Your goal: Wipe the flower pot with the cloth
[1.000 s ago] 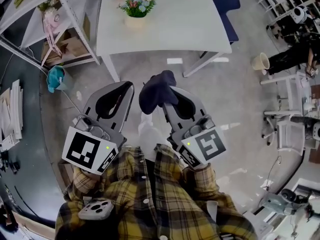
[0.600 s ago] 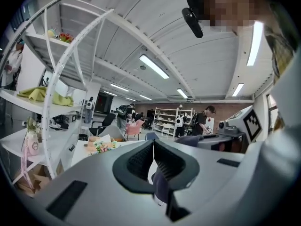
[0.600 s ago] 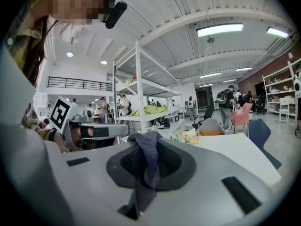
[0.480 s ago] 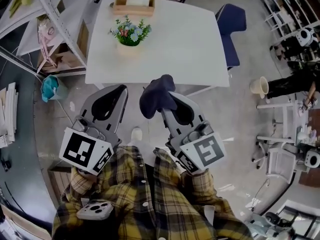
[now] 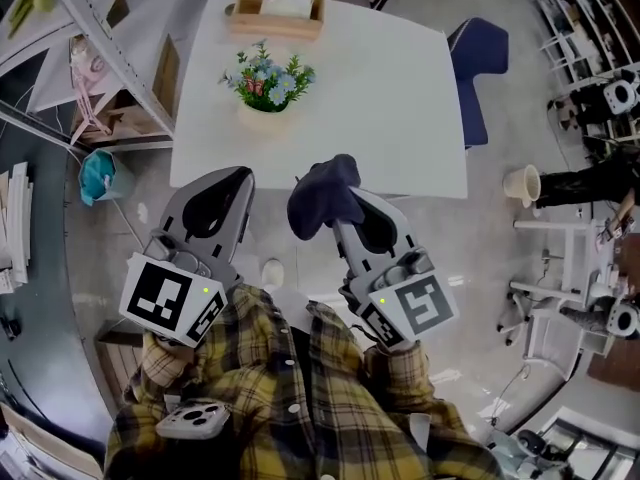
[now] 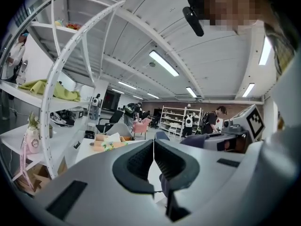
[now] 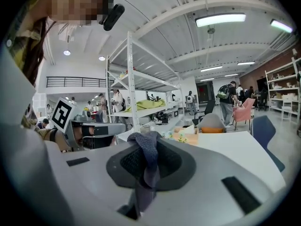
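White laminate forms the top of the desk (image 5: 390, 98), which stands on a pale grey floor (image 5: 480, 258) in an open workshop; a metal shelf rack (image 5: 105, 43) stands at the desk's left side, and a blue chair (image 5: 480, 68) is set at its right side; further racks and several people are visible at the back of the room in both gripper views.

Flower pot (image 5: 266, 118): cream, upright on the desk, near the left edge; long axis vertical, with the flowers (image 5: 268, 76) pointing up; a wooden tissue box (image 5: 278, 16) lies beyond it at the far edge.

Cloth (image 5: 322, 196): dark blue, clamped in the right hand-held gripper (image 5: 346, 196), with the jaws closed on it; a bunch stands out past the fingertips towards the desk; in the right gripper view the rest runs as a strip between the pads, long axis in line with the jaws.

Left hand-held gripper (image 6: 153, 149): jaws fully together, nothing between them; held beside the right one, in front of the desk's near edge.

Both hand-held grippers point towards the desk; the cloth is well apart from the flower pot.
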{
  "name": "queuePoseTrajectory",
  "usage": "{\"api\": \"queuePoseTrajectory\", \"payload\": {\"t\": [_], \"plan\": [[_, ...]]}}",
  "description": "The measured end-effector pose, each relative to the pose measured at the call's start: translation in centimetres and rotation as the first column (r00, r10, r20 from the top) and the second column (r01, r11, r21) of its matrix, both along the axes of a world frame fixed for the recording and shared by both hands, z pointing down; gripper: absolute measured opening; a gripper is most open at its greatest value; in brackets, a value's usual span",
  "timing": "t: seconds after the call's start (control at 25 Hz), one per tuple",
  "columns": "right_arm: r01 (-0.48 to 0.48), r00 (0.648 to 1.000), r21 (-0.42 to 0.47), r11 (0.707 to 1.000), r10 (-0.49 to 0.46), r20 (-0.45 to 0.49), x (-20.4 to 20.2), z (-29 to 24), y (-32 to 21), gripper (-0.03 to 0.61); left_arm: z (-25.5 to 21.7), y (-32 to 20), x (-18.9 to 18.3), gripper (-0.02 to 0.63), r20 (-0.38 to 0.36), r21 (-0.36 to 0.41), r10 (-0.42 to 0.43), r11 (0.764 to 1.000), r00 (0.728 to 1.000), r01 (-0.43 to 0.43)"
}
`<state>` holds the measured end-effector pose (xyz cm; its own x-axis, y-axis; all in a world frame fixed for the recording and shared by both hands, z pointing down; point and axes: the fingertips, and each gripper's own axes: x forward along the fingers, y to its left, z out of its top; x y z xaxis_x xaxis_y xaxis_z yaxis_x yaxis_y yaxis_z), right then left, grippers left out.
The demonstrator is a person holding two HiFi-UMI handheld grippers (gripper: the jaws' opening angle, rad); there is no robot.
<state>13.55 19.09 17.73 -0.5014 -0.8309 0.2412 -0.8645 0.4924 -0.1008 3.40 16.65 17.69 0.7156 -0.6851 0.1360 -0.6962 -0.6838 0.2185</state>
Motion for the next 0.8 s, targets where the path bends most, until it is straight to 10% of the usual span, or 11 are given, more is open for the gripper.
{"api": "queuePoseTrajectory", "payload": {"t": [0.8], "plan": [[-0.268,0.963,-0.016,0.963,0.267,-0.023,1.1,-0.5,-16.1,0.015,-0.1,-18.6,-4.1,0.012,0.035,0.006,0.146,0.989,0.989,-0.146]]}}
